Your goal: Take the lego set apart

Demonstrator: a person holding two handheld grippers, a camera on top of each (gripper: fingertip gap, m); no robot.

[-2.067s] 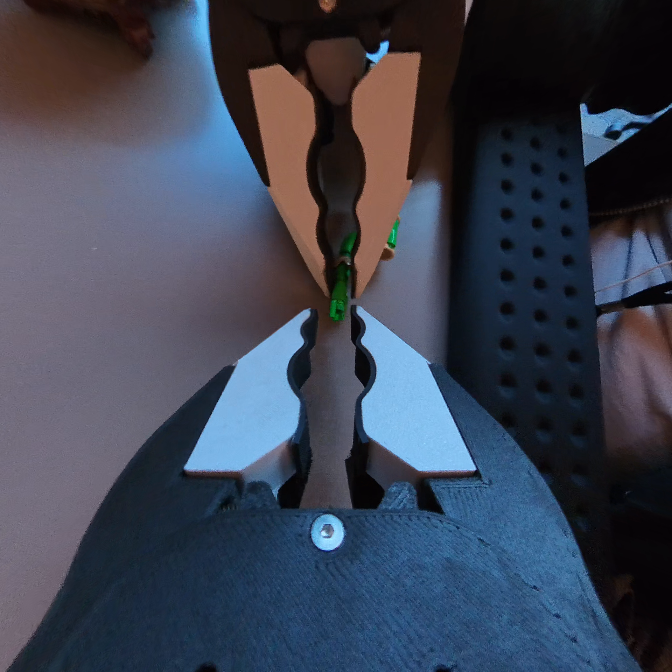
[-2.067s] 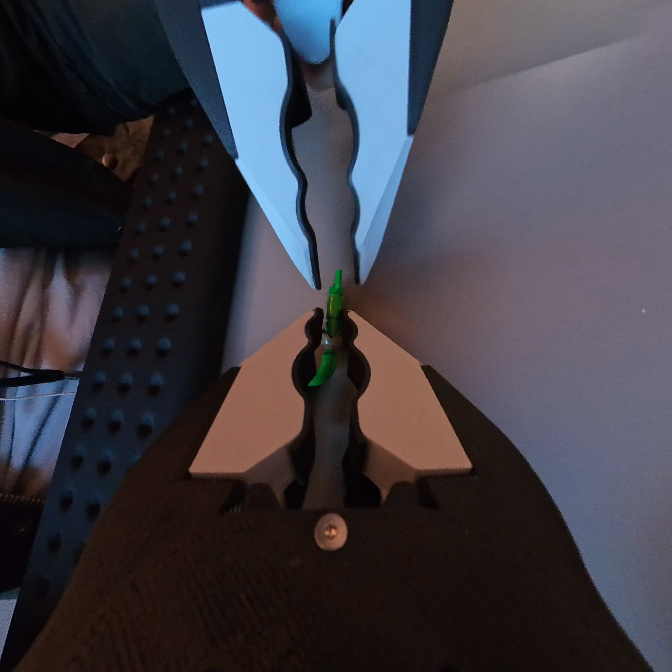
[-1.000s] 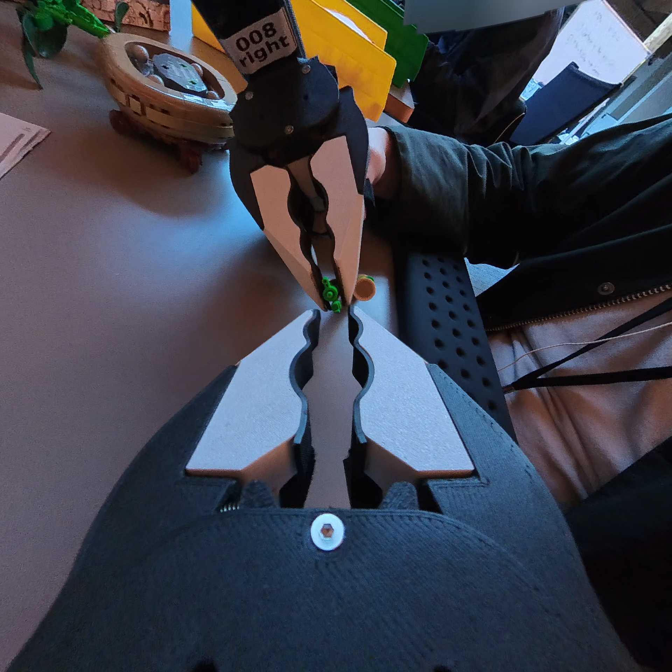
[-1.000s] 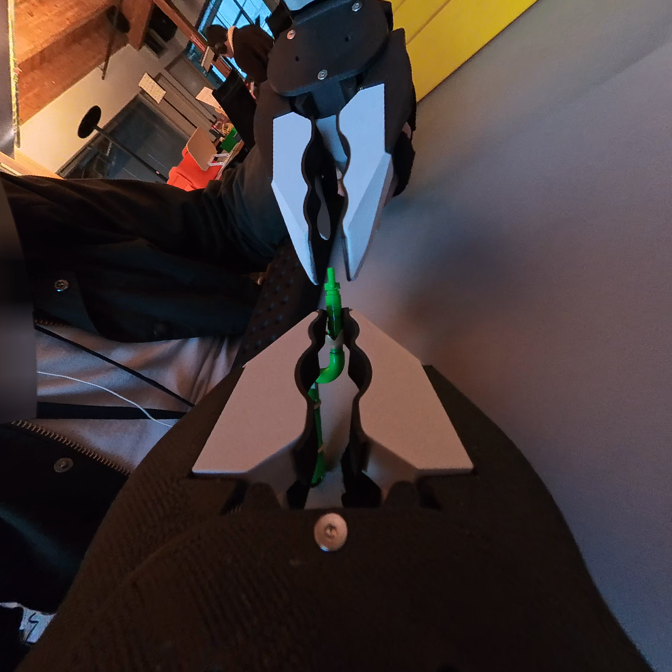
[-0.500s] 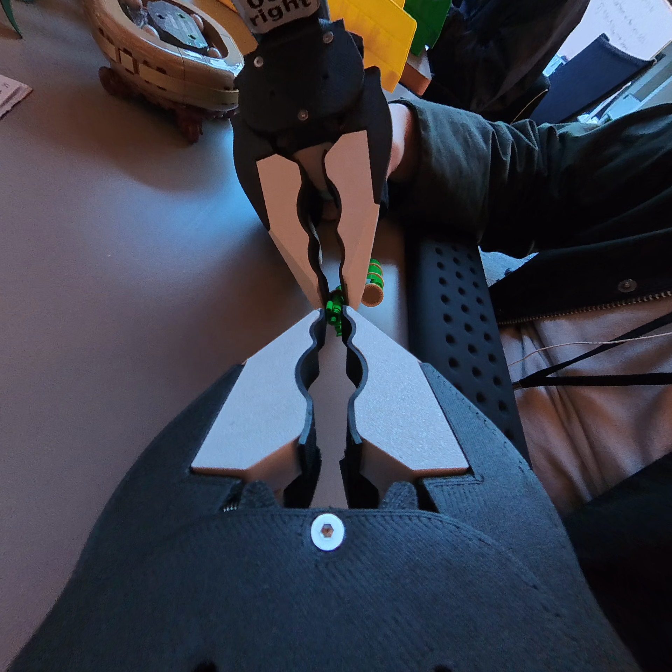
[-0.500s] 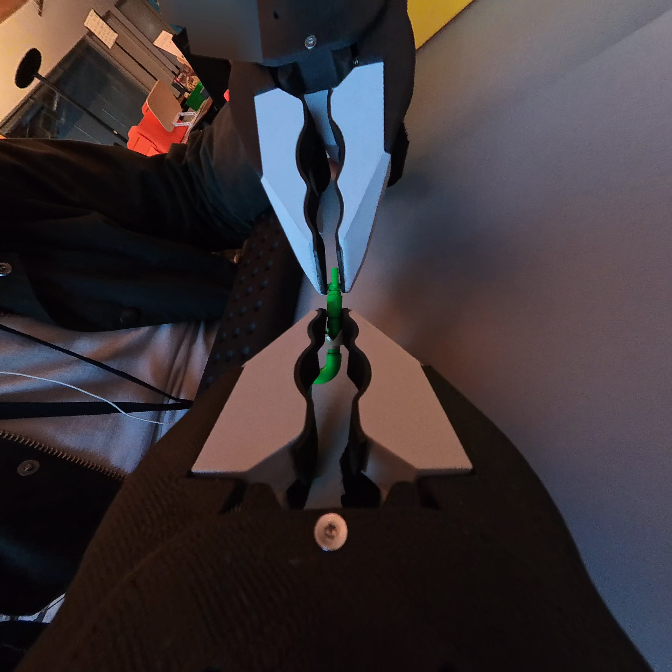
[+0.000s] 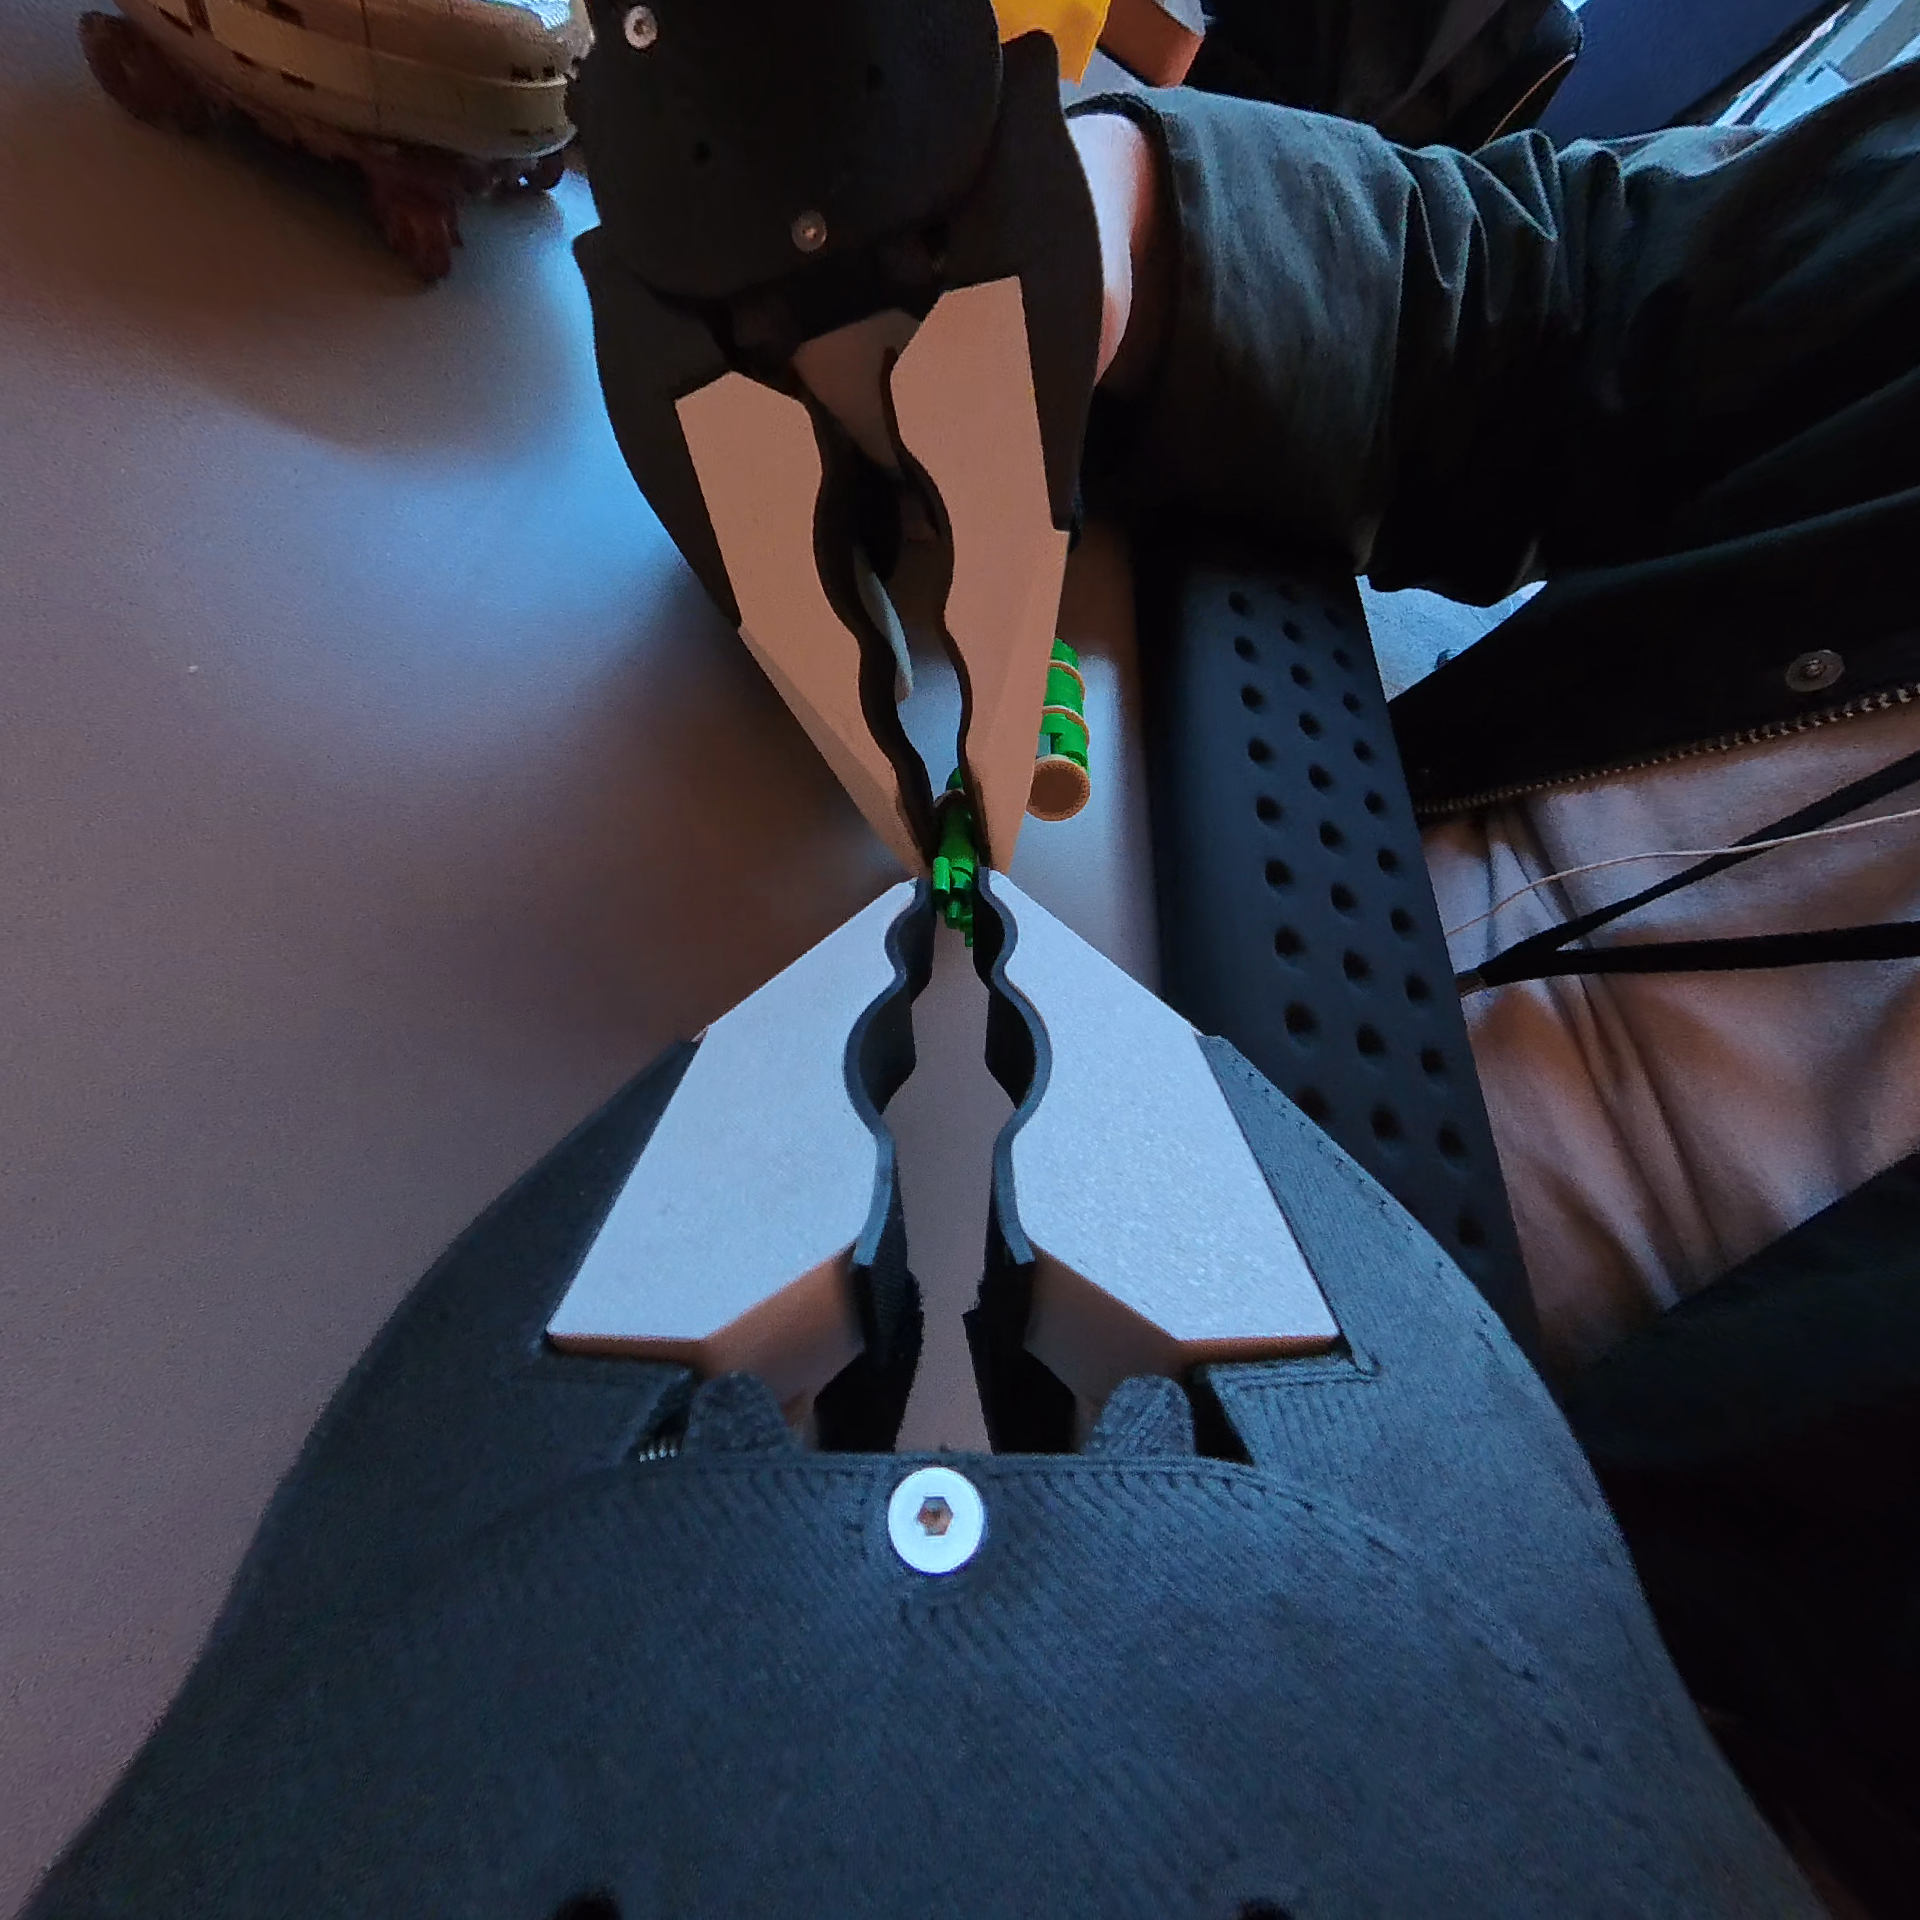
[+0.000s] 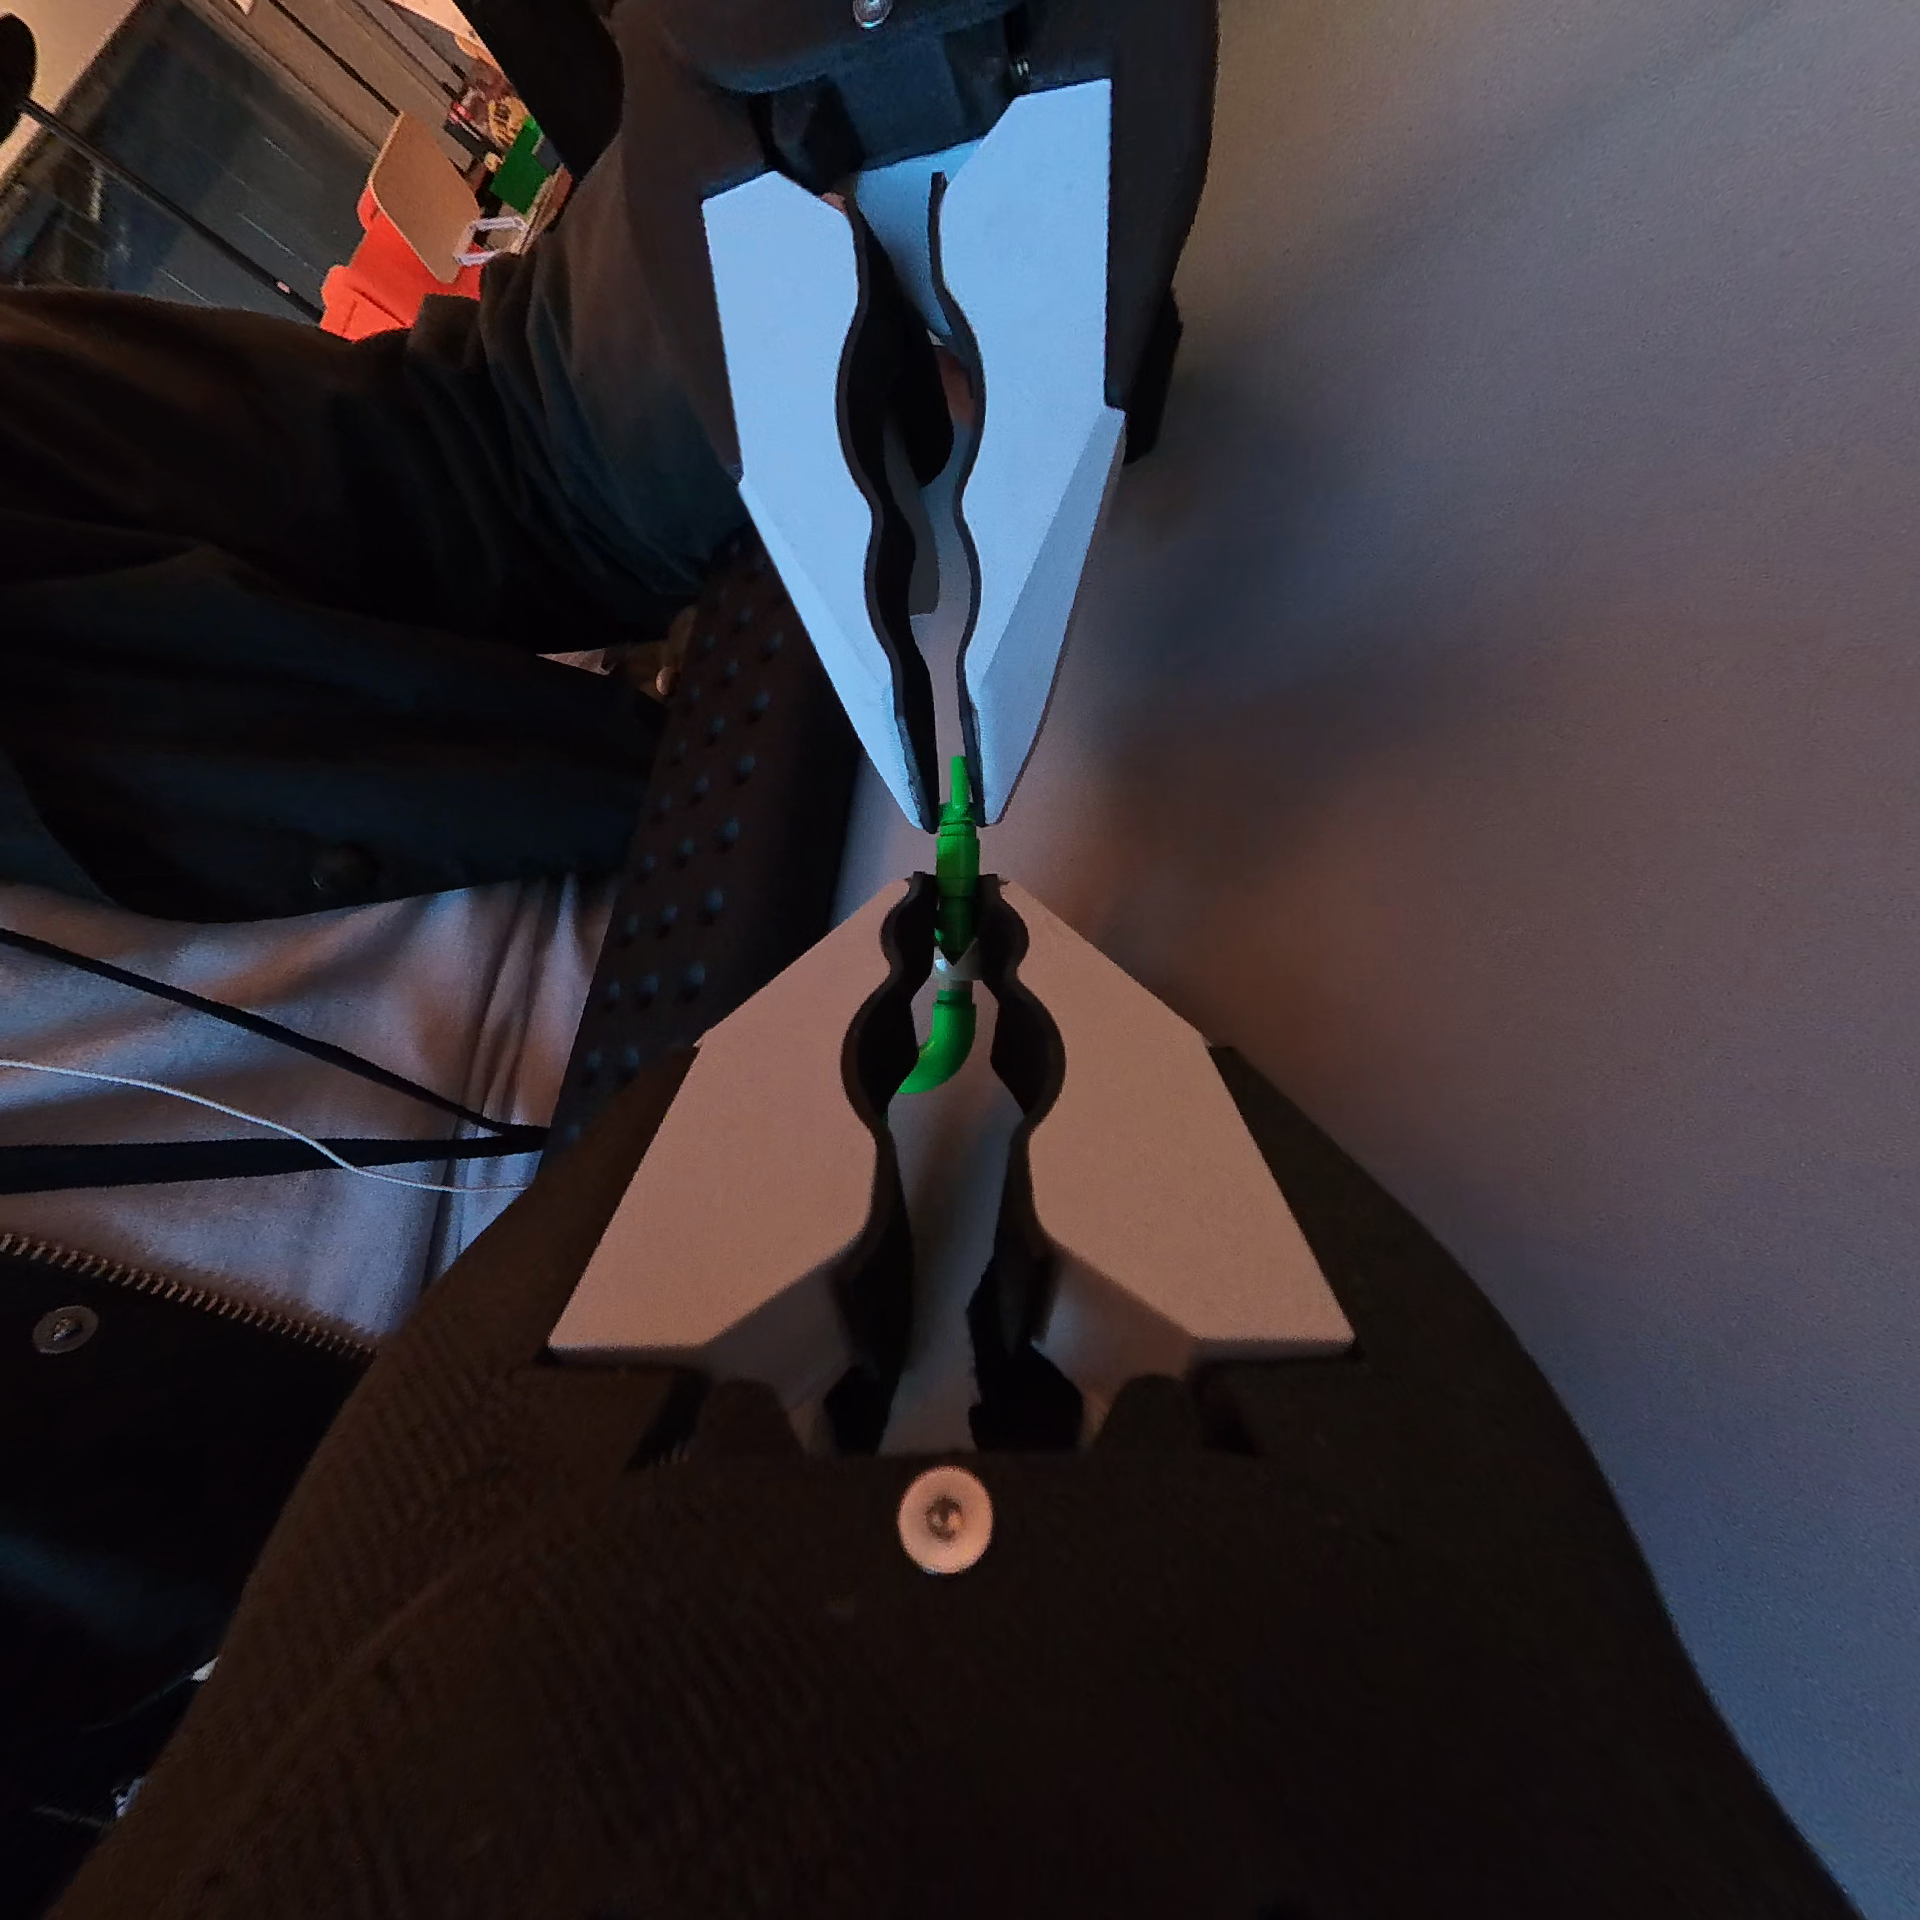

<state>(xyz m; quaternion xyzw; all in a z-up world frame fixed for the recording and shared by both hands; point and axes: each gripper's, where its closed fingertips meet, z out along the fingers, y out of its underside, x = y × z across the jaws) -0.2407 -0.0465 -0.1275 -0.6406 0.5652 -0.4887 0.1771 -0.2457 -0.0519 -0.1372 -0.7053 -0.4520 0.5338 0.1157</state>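
Note:
A small green lego stem (image 7: 954,868) is held over the grey table (image 7: 312,727), between both grippers, which meet tip to tip. My right gripper (image 7: 961,836) comes in from the top of the left wrist view and is shut on the stem. In the right wrist view (image 8: 958,883) the stem's (image 8: 956,852) curved green end (image 8: 940,1049) lies between its fingers. My left gripper (image 7: 953,883) is closed narrowly on the stem's other end; it also shows in the right wrist view (image 8: 958,816). A green and tan lego piece (image 7: 1062,727) sits just behind the right gripper's finger.
A tan lego model (image 7: 343,73) stands at the far left of the table. A black perforated strip (image 7: 1299,831) runs along the table's right edge. A person's dark sleeve (image 7: 1455,312) and lap are beyond it. A yellow object (image 7: 1049,26) is at the back. My left and right fingertips are right by each other. Left tips and right tips are each some 20 cm from the tan lego model (image 7: 343,73).
Both grippers have tilted up and drawn together around the green stem. My left gripper's fingers have narrowed from open to closed on the stem's end. The right gripper has kept its hold.

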